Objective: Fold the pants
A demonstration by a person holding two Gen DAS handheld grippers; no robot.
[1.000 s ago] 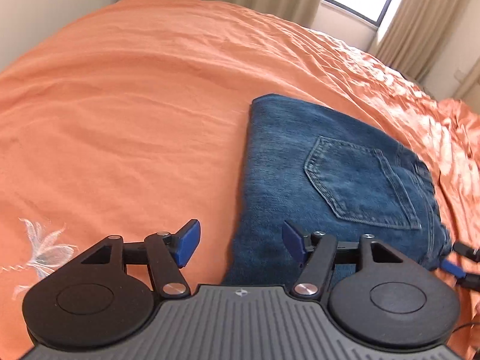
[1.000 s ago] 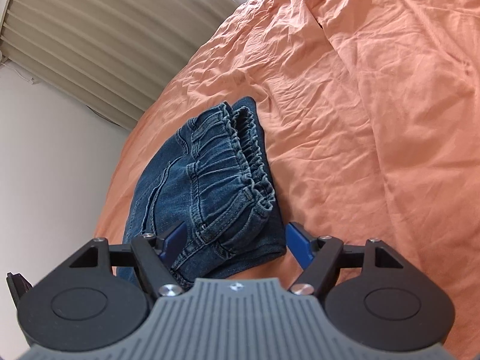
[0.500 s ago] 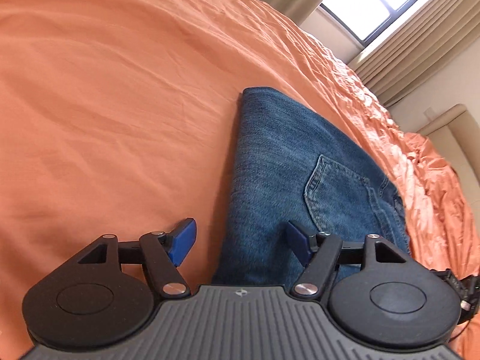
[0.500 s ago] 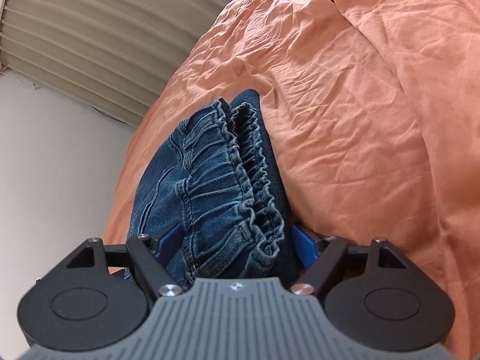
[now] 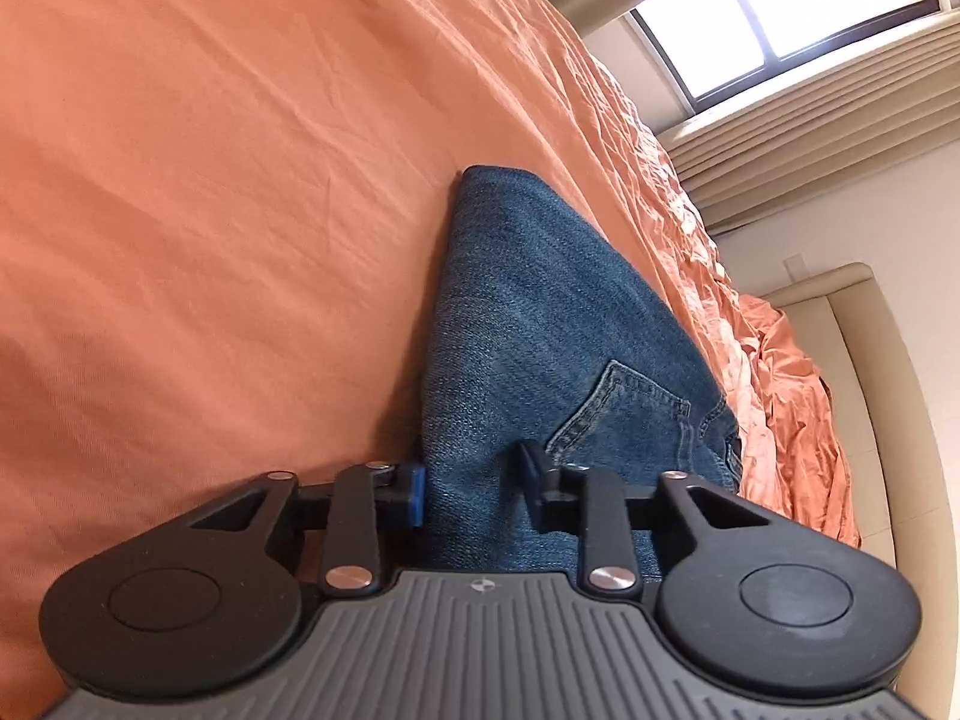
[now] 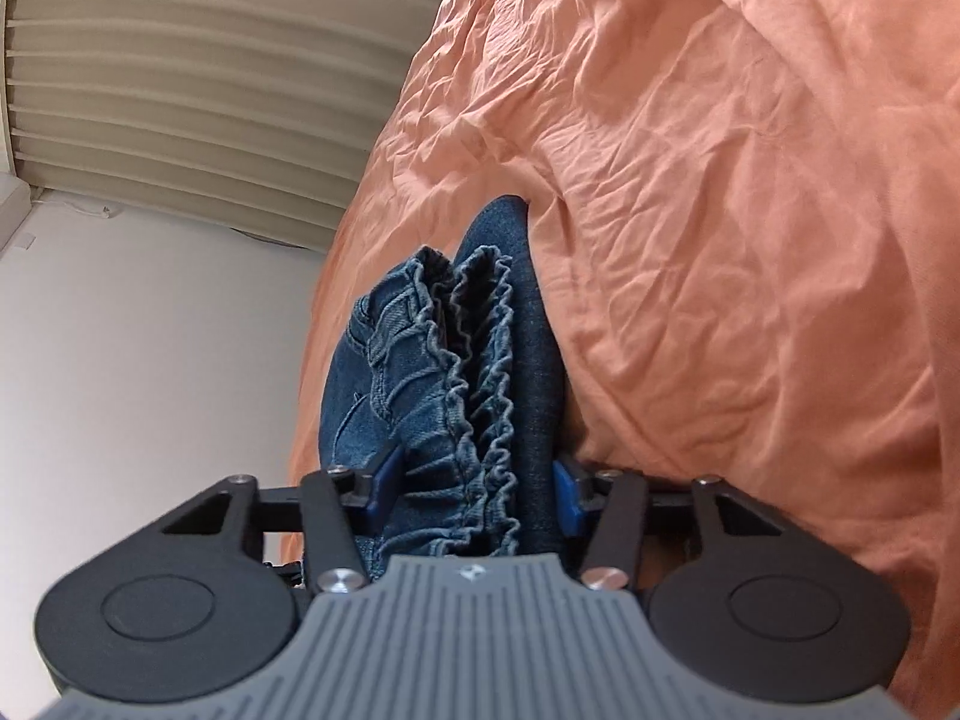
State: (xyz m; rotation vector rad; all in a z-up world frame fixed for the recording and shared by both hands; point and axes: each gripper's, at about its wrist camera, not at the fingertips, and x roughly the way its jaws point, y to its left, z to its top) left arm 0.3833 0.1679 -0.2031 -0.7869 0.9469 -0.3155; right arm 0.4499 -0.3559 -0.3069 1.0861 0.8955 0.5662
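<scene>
Both tongs, left [image 5: 474, 489] and right [image 6: 474, 489], are built from black links, silver screws, blue pads and ribbed grey housing; a tiny logo is probably stamped there.

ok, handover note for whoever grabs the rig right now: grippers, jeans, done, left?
Left gripper: jaws closed in on the folded edge of the jeans, near the back pocket.
Right gripper: jaws around the stacked elastic waistband, pads against the denim.
Jeans lie as a folded bundle on the orange bedsheet.
Done: folds look made.
Left: probably lift or carry the bundle, or a last fold; keep both grips level so the layers do not slip.
</scene>
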